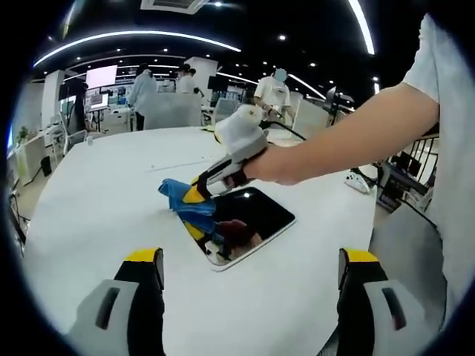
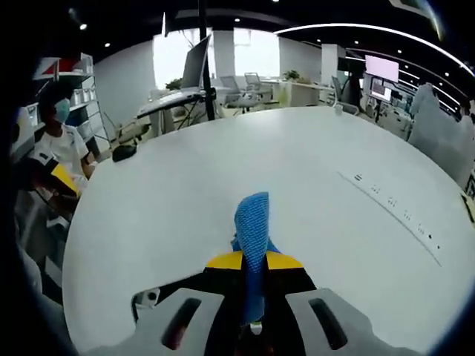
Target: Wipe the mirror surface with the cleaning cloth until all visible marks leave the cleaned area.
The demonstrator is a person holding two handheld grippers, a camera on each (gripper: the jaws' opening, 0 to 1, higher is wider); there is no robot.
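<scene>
Pinching a blue cloth [image 2: 251, 222] tight between closed jaws, the right gripper [image 1: 199, 191] pressed it onto the mirror's [image 1: 256, 216] near edge on the white table [image 1: 96, 193], evidently to wipe; the left gripper [image 1: 251, 268] hung back, jaws wide and empty.

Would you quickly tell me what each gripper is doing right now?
Left gripper: open, holding nothing, above the table.
Right gripper: shut on the cloth, at the mirror.
</scene>
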